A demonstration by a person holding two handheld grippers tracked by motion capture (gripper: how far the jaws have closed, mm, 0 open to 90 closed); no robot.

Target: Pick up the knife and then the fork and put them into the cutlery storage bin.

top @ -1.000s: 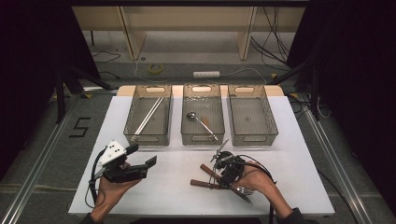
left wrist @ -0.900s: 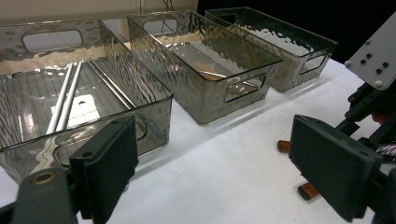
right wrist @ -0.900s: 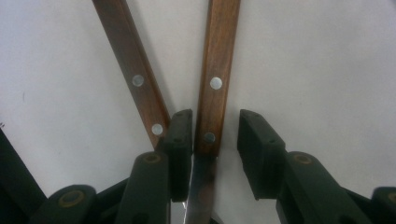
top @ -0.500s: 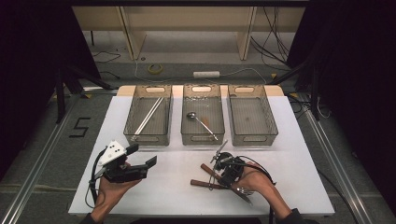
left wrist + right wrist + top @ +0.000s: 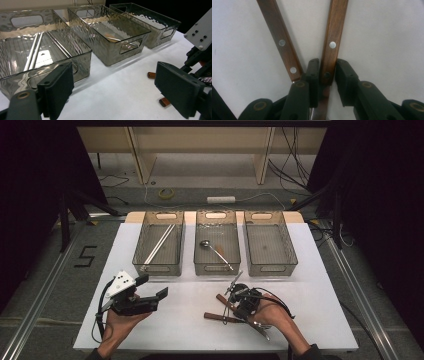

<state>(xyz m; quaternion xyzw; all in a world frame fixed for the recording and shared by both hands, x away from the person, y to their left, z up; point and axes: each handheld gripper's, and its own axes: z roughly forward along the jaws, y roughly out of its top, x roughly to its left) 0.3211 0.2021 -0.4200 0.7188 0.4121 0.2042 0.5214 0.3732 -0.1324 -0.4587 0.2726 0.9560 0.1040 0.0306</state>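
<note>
Two wooden-handled utensils lie crossed on the white table (image 5: 320, 285) in front of the right hand, one handle (image 5: 223, 301) above the other handle (image 5: 216, 317). In the right gripper view my right gripper (image 5: 327, 72) points down at them. Its jaws have just been closing and their pads now press on both sides of the riveted handle on the right (image 5: 334, 30). The second handle (image 5: 279, 32) lies just outside the left pad. My right gripper (image 5: 235, 310) sits low over the table. At the front left, my left gripper (image 5: 152, 287) (image 5: 117, 92) is held open with nothing between its jaws.
Three clear plastic bins stand in a row at the back. The left bin (image 5: 165, 215) holds two metal rods (image 5: 159, 245), the middle bin (image 5: 216, 214) holds a ladle (image 5: 206, 243), and nothing lies in the right bin (image 5: 261, 215). Cables trail on the floor behind.
</note>
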